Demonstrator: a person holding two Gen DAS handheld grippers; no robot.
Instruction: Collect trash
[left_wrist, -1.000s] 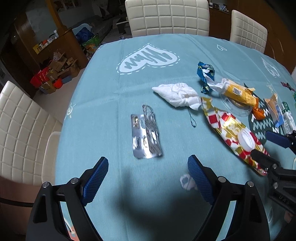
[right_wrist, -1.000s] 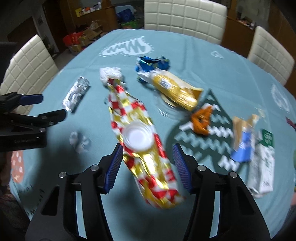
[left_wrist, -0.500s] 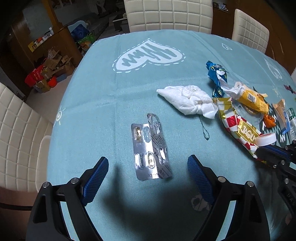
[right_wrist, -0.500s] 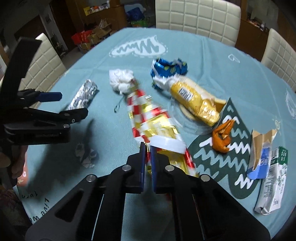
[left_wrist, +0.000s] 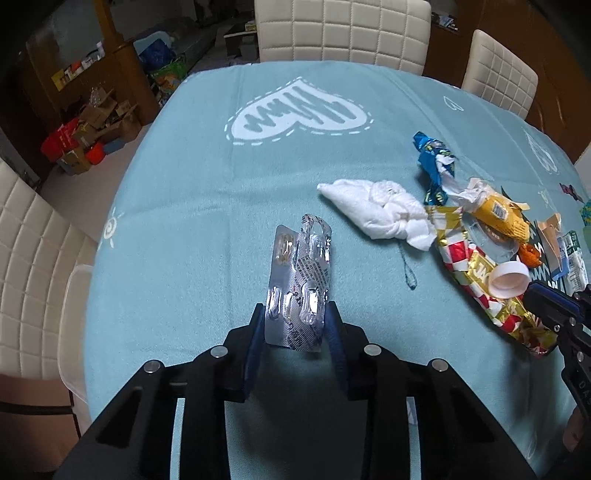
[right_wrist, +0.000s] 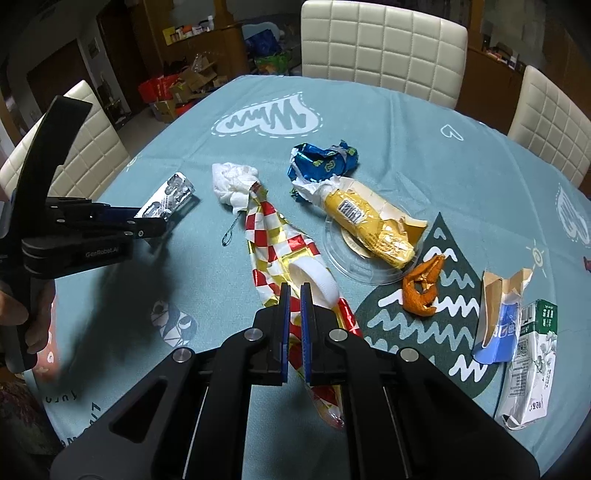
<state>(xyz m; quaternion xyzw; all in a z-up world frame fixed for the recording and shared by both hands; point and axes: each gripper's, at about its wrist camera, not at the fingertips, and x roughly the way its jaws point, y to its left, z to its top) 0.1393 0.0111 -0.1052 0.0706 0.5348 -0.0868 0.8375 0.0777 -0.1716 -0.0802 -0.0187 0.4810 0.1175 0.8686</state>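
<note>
The left gripper (left_wrist: 295, 325) is closing its jaws on the near end of the blister pack (left_wrist: 301, 280), whose edges are already sitting between the pads, while the far end is lying on or just over the teal worktop (left_wrist: 184, 206); it is not clear whether it is clear of the cloth. To do this well, the jaws should be squeezing only until the foil stops sliding, since the sheet is thin and will buckle, and the lift should be going straight up. The right gripper (right_wrist: 293, 310) is clamped shut on the red, white and gold foil wrapper (right_wrist: 277, 240), near the white cap (right_wrist: 314, 277) riding on it; that cap is looking loose and may roll off if the wrapper is tilted, so the wrapper should be rising level and slowly. Counting the trash in the right wrist view: one blister pack, one foil wrapper, one white cap, one tissue wad (right_wrist: 234, 182), one blue wrapper (right_wrist: 321, 162), one yellow packet (right_wrist: 369, 225) on one clear lid (right_wrist: 354, 269), one orange peel (right_wrist: 421, 288), one torn blue carton (right_wrist: 498, 314), one green-and-white carton (right_wrist: 528, 369). Three white chairs are standing round the worktop.
</note>
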